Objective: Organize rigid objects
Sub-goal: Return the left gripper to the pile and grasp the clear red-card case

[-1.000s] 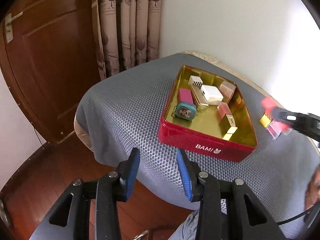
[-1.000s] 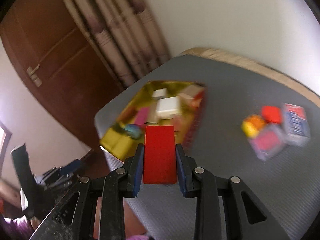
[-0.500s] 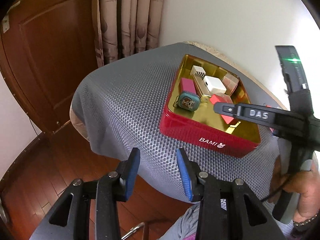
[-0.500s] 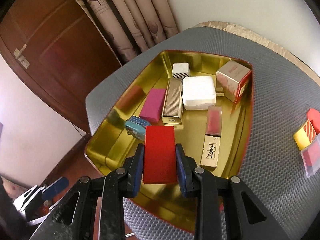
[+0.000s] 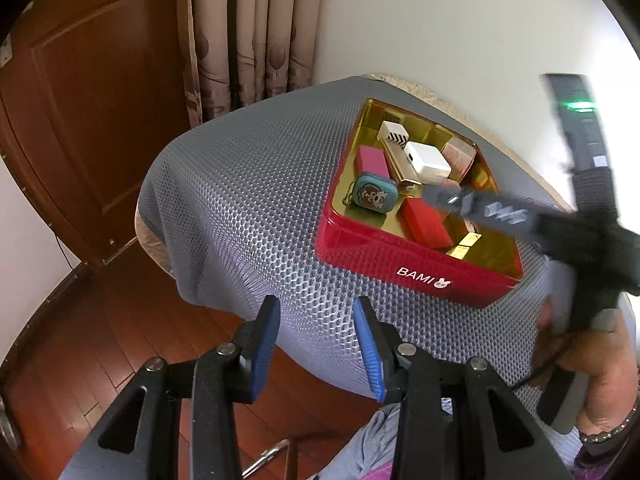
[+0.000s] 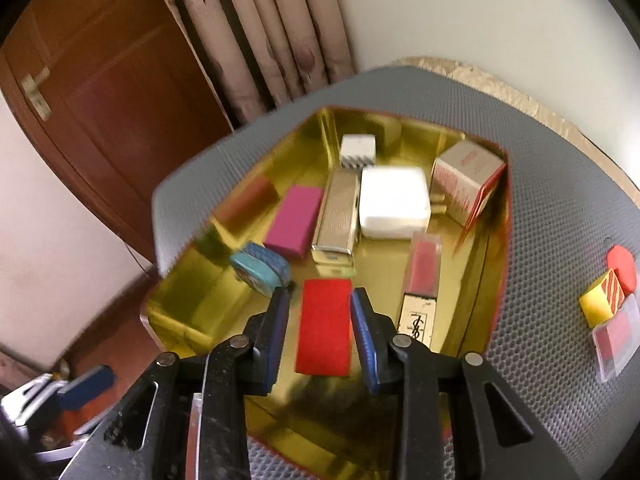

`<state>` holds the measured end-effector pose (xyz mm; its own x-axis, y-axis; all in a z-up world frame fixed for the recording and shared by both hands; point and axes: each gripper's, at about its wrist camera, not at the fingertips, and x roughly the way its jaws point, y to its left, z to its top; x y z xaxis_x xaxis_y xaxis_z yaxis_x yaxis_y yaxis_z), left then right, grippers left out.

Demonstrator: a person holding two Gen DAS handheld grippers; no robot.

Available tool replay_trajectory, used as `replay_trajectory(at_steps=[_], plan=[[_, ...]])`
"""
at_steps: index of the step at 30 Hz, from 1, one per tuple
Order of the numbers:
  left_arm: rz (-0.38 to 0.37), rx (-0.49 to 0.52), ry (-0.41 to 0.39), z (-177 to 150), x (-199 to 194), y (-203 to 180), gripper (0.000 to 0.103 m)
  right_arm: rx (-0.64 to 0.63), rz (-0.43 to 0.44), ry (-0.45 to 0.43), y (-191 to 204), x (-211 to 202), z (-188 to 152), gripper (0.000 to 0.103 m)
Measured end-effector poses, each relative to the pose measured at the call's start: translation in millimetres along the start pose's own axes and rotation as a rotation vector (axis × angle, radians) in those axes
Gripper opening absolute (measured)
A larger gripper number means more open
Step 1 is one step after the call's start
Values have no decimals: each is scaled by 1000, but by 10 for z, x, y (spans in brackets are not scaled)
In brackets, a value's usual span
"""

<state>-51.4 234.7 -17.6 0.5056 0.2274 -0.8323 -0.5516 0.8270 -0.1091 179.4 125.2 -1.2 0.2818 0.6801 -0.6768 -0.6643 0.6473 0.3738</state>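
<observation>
Red block (image 6: 325, 326) lies between the blue pads of the right claw (image 6: 320, 332) above the gold floor of the tin (image 6: 498, 256); the jaws have just been opening, and a gap shows on each side of the block, so the pads no longer press on it. The tin, red outside and marked BAMI, sits on the grey-mesh table (image 5: 256, 216). Inside the tin, beyond the block: a teal case (image 6: 260, 268) at left, a magenta block (image 6: 294, 220), a ribbed gold bar (image 6: 336, 216), a white adapter (image 6: 394, 202), a small white striped box (image 6: 357, 151), a tilted carton (image 6: 466, 178) against the right wall, and a clear-capped lipstick box (image 6: 420, 284) just right of the claw. On the table right of the tin, well apart from it, lie a yellow block (image 6: 600, 302), a red piece (image 6: 622, 268) and a clear case (image 6: 614, 338), close together. Left claw (image 5: 316, 344) hangs open and empty off the near table edge, above the wooden floor (image 5: 80, 332).
</observation>
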Motion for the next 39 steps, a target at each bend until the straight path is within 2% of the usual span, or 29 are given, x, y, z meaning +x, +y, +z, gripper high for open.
replay_trajectory(at_steps=[2, 3, 4, 6, 7, 8, 12, 15, 17, 18, 21, 25, 29, 34, 36, 39], plan=[[3, 0, -3, -6, -11, 11, 39, 10, 8, -68, -48, -198, -23, 38], [3, 1, -7, -6, -21, 18, 39, 19, -14, -120, -119, -376, -90, 45], [0, 2, -11, -5, -29, 17, 39, 30, -41, -152, -188, -506, -161, 56], [-14, 17, -15, -16, -47, -13, 39, 71, -109, -204, -399, -768, -368, 68], [-22, 31, -17, -23, -58, -42, 39, 97, -157, -222, -560, -912, -528, 68], [-34, 58, -19, -37, -76, -93, 39, 111, -202, -222, -686, -1004, -650, 68], [-61, 158, -39, -94, -145, -297, 39, 123, -511, -113, -1444, -1254, -1297, 68], [-89, 242, -52, -160, -180, -488, 40, 160, -652, -65, -1897, -1465, -1648, 69], [-114, 291, -39, -209, -172, -624, 41, 185, -743, -46, -2148, -1601, -1823, 74], [-132, 308, -25, -227, -161, -682, 41, 212, -766, -50, -2288, -1690, -1917, 80], [-187, 357, 13, -264, -128, -889, 41, 303, -767, -73, -2536, -1838, -2062, 90], [-287, 405, 63, -158, -97, -1326, 41, 354, -728, -82, -2642, -1877, -2090, 95], [-304, 465, 29, 58, -66, -1807, 42, 342, -706, -98, -2622, -1890, -2091, 101], [-334, 552, 18, 304, 91, -2371, 42, 376, -670, -119, -2666, -1967, -2162, 101], [-366, 604, 24, 383, 182, -2603, 42, 388, -652, -129, -2685, -1989, -2175, 101], [-375, 696, 23, 482, 299, -2903, 42, 393, -629, -141, -2691, -2015, -2194, 101]])
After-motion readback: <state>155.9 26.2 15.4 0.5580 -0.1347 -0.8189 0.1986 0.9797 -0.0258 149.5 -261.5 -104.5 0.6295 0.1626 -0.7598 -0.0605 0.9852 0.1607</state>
